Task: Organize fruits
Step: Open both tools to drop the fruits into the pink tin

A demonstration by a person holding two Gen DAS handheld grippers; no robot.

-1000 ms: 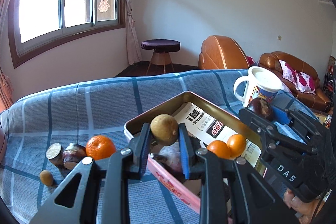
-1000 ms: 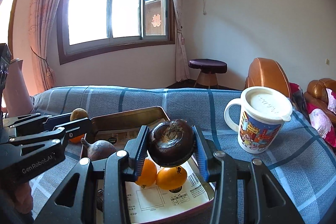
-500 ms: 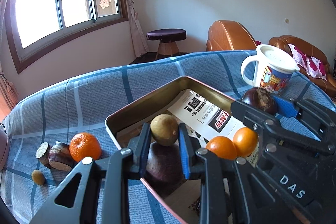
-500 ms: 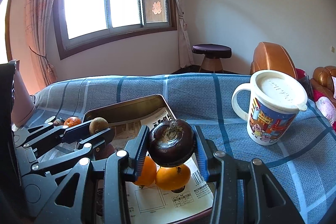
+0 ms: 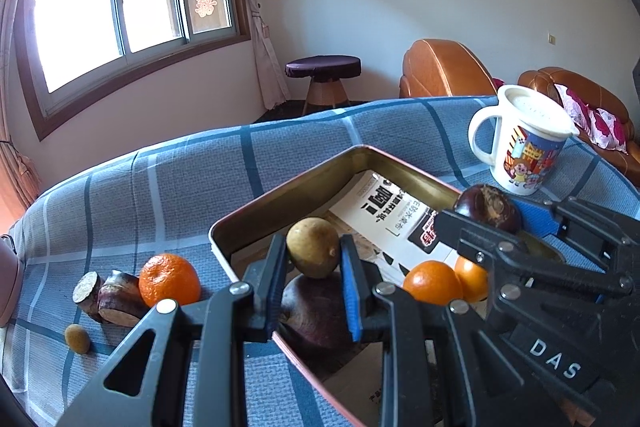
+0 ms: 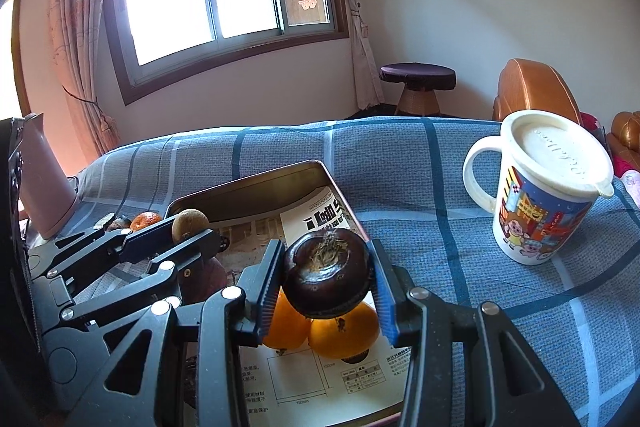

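My left gripper (image 5: 314,261) is shut on a small tan-brown round fruit (image 5: 313,247) and holds it over the near left part of the metal tin (image 5: 288,187). My right gripper (image 6: 327,281) is shut on a dark purple-brown round fruit (image 6: 327,273) above two oranges (image 6: 344,333) lying in the tin (image 6: 256,187). A dark purple root (image 5: 316,311) lies in the tin under the left gripper. The tin is lined with printed paper (image 5: 384,211). Each gripper shows in the other's view.
On the blue checked cloth (image 5: 160,195) left of the tin lie an orange (image 5: 170,285), cut brown pieces (image 5: 108,297) and a small tan fruit (image 5: 77,337). A lidded cartoon mug (image 6: 540,195) stands to the right. A pink object (image 6: 40,183) stands at far left.
Both grippers have come nearer over the tin, each still holding its fruit. The tin and mug look larger and closer in both views.
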